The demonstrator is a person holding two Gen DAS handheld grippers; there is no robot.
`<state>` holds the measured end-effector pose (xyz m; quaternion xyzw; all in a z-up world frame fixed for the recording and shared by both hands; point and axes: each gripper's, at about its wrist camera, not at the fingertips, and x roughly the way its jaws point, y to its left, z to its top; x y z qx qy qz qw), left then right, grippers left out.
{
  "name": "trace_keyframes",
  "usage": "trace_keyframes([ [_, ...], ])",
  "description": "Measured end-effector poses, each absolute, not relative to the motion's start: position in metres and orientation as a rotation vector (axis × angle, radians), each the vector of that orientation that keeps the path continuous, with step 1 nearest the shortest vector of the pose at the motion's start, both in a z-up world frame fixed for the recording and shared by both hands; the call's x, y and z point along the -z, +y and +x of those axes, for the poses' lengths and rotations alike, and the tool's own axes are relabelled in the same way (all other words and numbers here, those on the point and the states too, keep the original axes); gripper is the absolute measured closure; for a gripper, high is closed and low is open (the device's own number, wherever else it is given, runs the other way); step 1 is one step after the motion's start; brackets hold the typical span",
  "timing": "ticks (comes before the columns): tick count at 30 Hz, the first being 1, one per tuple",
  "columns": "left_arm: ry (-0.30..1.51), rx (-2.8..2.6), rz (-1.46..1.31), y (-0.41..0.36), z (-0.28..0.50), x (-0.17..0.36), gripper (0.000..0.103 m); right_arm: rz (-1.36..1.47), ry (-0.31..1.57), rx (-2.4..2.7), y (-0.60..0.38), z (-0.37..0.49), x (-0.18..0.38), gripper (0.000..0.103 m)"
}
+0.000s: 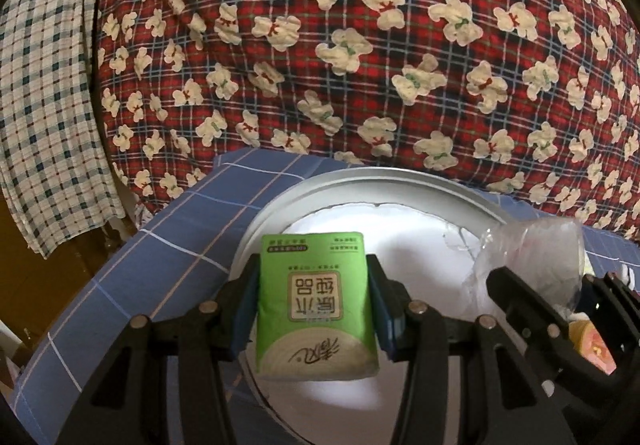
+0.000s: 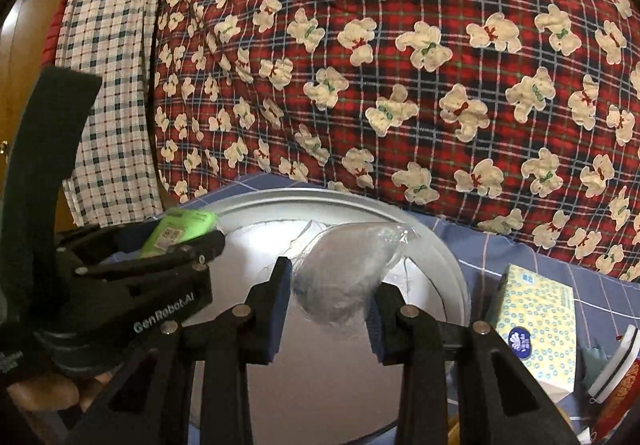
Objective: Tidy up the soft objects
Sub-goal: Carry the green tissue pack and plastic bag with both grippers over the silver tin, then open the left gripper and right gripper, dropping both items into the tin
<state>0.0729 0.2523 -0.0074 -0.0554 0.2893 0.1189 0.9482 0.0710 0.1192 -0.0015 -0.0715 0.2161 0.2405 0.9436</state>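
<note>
My left gripper (image 1: 314, 281) is shut on a green tissue pack (image 1: 316, 305) and holds it upright over the round white basin (image 1: 280, 205). In the right wrist view the left gripper (image 2: 192, 245) and the green tissue pack (image 2: 180, 231) appear at the left over the basin (image 2: 452, 265). My right gripper (image 2: 328, 297) is shut on a crumpled clear plastic bag (image 2: 344, 277) above the basin's middle. In the left wrist view the right gripper's fingers (image 1: 516, 293) and the clear bag (image 1: 532, 253) show at the right.
A red plaid quilt with white bears (image 1: 360, 45) rises behind the basin. A blue checked sheet (image 1: 160, 253) lies under it. A checked cloth (image 1: 44, 105) hangs at the left. A yellow tissue box (image 2: 536, 325) lies to the right of the basin.
</note>
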Motion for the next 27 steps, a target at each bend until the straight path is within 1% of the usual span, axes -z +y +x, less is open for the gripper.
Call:
trace_keyframes([
  [13, 0.616, -0.286, -0.058, 0.248, 0.075, 0.018, 0.054, -0.153, 0.487, -0.544, 0.120, 0.072, 0.010, 0.066],
  [16, 0.620, -0.304, -0.048, 0.248, 0.075, 0.020, 0.053, -0.143, 0.515, -0.541, 0.119, 0.075, 0.013, 0.061],
  [17, 0.618, -0.310, -0.056, 0.248, 0.075, 0.021, 0.053, -0.131, 0.526, -0.540, 0.117, 0.077, 0.014, 0.057],
  [18, 0.612, -0.314, -0.067, 0.250, 0.074, 0.020, 0.049, -0.115, 0.534, -0.543, 0.114, 0.078, 0.014, 0.053],
  [19, 0.603, -0.313, -0.080, 0.251, 0.072, 0.019, 0.047, -0.091, 0.542, -0.549, 0.111, 0.080, 0.014, 0.051],
  [20, 0.589, -0.308, -0.093, 0.251, 0.070, 0.018, 0.041, -0.060, 0.550, -0.559, 0.106, 0.081, 0.014, 0.046],
  [22, 0.544, -0.301, -0.126, 0.252, 0.064, 0.013, 0.025, 0.005, 0.550, -0.580, 0.096, 0.082, 0.011, 0.039],
  [23, 0.519, -0.315, -0.137, 0.252, 0.059, 0.010, 0.012, 0.031, 0.537, -0.586, 0.092, 0.080, 0.008, 0.036],
  [24, 0.488, -0.326, -0.143, 0.252, 0.055, 0.007, 0.007, 0.058, 0.511, -0.588, 0.086, 0.077, 0.004, 0.035],
  [26, 0.410, -0.345, -0.150, 0.251, 0.044, 0.000, 0.006, 0.090, 0.447, -0.592, 0.076, 0.068, -0.005, 0.032],
  [27, 0.368, -0.368, -0.148, 0.251, 0.039, -0.004, 0.002, 0.095, 0.412, -0.580, 0.072, 0.063, -0.008, 0.028],
])
